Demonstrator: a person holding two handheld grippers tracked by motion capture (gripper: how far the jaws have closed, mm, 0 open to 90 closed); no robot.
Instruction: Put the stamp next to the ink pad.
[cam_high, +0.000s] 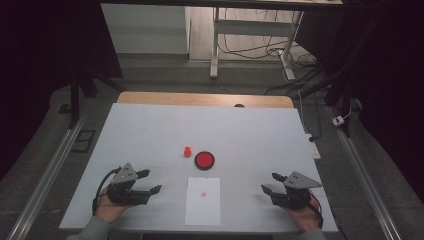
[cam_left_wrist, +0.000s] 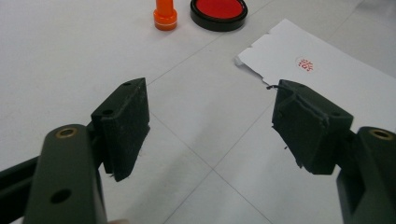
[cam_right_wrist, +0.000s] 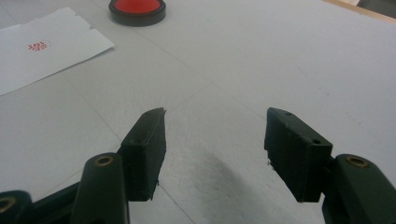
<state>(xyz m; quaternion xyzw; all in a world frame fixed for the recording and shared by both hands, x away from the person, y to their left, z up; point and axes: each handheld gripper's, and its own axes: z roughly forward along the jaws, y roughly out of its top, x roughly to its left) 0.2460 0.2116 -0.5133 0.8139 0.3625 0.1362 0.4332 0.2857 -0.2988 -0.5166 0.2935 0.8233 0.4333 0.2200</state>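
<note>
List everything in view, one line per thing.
stamp: one, orange, upright near the table's middle, just left of the ink pad
ink pad: one, red in a black round case, open, beyond the paper
paper: one sheet, white, bearing a small red stamp mark, between the two grippers
table: one, white top with a wooden far edge
desk frame: one, white, on the floor beyond the table
left gripper: one, black, open, holding nothing, at the near left
right gripper: one, black, open, holding nothing, at the near right

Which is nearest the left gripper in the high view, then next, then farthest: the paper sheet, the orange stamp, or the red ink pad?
1. Paper sheet, to the right of the left gripper.
2. Orange stamp, farther up the table.
3. Red ink pad, right of the stamp.
</note>
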